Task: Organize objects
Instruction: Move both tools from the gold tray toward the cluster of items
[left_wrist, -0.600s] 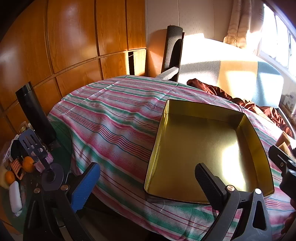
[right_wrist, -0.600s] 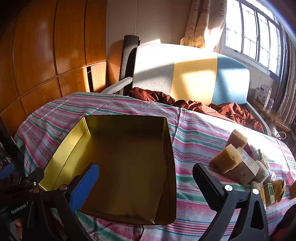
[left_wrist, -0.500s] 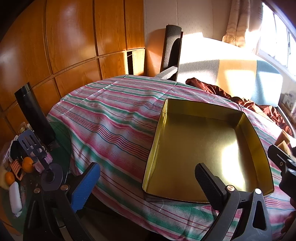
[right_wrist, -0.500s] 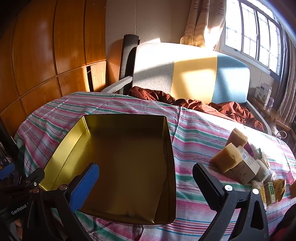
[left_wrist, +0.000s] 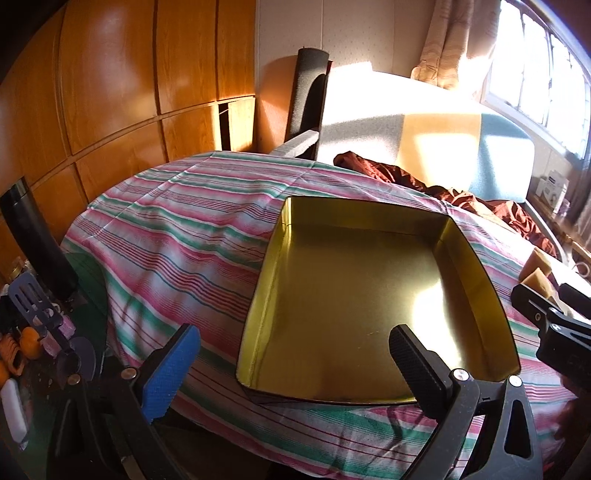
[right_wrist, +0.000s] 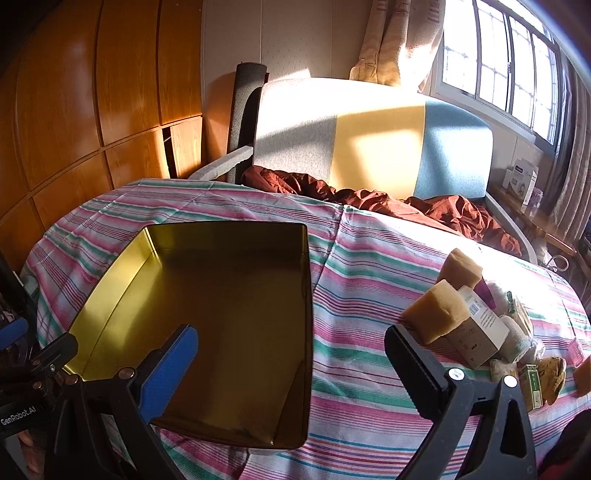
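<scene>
An empty gold metal tin (left_wrist: 369, 295) lies on the striped tablecloth (left_wrist: 177, 236); it also shows in the right wrist view (right_wrist: 221, 302). My left gripper (left_wrist: 291, 369) is open and empty, hovering over the tin's near left edge. My right gripper (right_wrist: 291, 365) is open and empty over the tin's near right corner. A pile of items lies at the right: two tan sponges (right_wrist: 439, 314), a cardboard box (right_wrist: 480, 332), small packets and a green box (right_wrist: 532, 387). The sponges show at the right edge of the left wrist view (left_wrist: 539, 273).
A sofa (right_wrist: 369, 140) with a brown blanket (right_wrist: 424, 210) stands behind the table. Left of the table, a lower surface holds a black flask (left_wrist: 37, 243), a slotted spatula (left_wrist: 33, 310), oranges (left_wrist: 29, 341) and small items. Wooden wall panels stand at the left.
Both grippers have stayed open and drifted only slightly; the tin and the pile have not moved.
</scene>
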